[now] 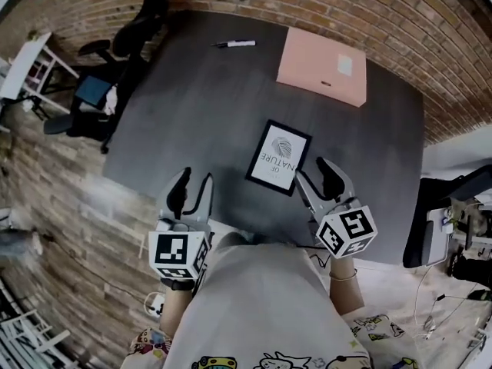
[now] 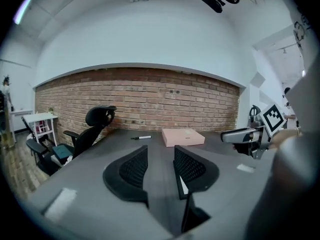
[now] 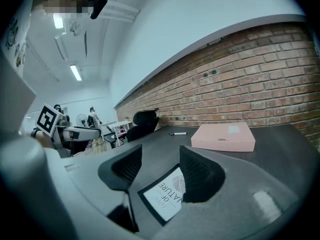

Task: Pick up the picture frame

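One picture frame (image 1: 278, 157), one pink box (image 1: 323, 66), one marker (image 1: 234, 44); left gripper (image 1: 192, 187), right gripper (image 1: 310, 171), jaws apart, empty.

The table (image 1: 207, 106) is matt dark grey, the brick wall (image 1: 400, 14) rough, the box (image 1: 315, 64) matt pink card, and the picture frame (image 1: 279, 157) smooth black around white paper.

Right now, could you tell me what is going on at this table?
A person holds a gripper in each hand at the near edge of a dark table. The right gripper is open beside the frame, which lies flat, not yet gripped. The left gripper is open and empty. A pink box and a marker lie farther back.
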